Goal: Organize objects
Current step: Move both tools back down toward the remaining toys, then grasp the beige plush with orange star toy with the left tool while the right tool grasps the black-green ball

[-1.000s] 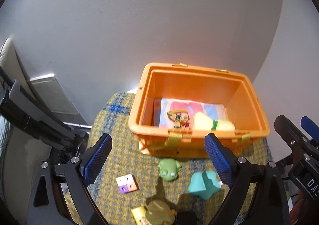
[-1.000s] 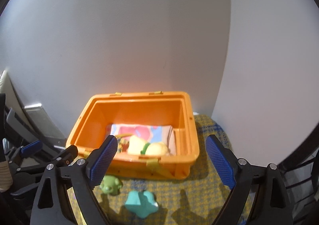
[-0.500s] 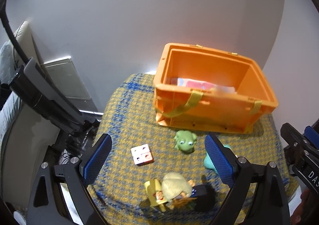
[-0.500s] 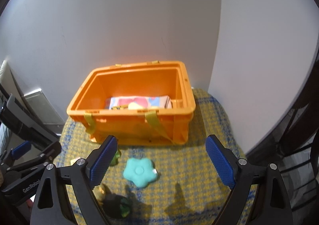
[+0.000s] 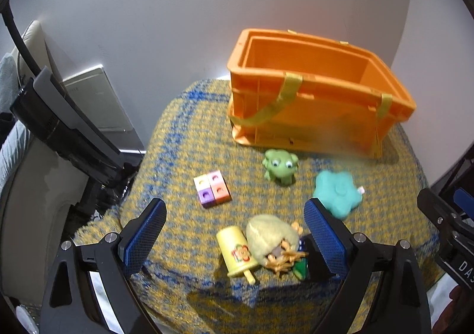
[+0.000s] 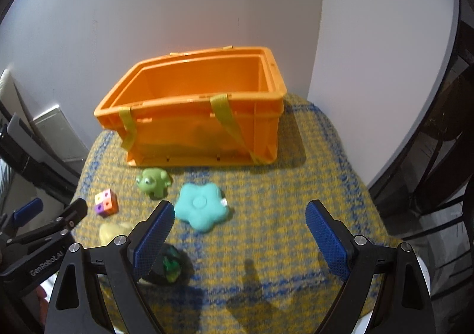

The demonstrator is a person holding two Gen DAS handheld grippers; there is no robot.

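Bin: open orange plastic crate (image 6: pixel 192 115) with yellow straps, at the far edge of the yellow-and-blue woven cloth (image 6: pixel 281 215), against the wall.
Loose toys: all in front of the crate. Green rubber frog (image 5: pixel 280 166) just beside its front wall; teal star-shaped cushion (image 6: pixel 201 208) near the frog; four-colour block square (image 5: pixel 211 192) further out; yellow cup-shaped toy (image 5: pixel 235 251) touching a straw-haired plush doll (image 5: pixel 274 240), furthest from the crate.
Left gripper (image 5: pixel 234 240): jaws apart, empty, above the cup and doll.
Right gripper (image 6: pixel 240 234): jaws apart, empty, above bare cloth beside the star cushion.
Risk, paired toys: closing on the doll may drag the touching cup along or tip it.
Risk, cloth: soft weave may snag a fingertip and shift the toys.
Risk, crowding: both grippers work close together; converging on one toy could cause a collision.
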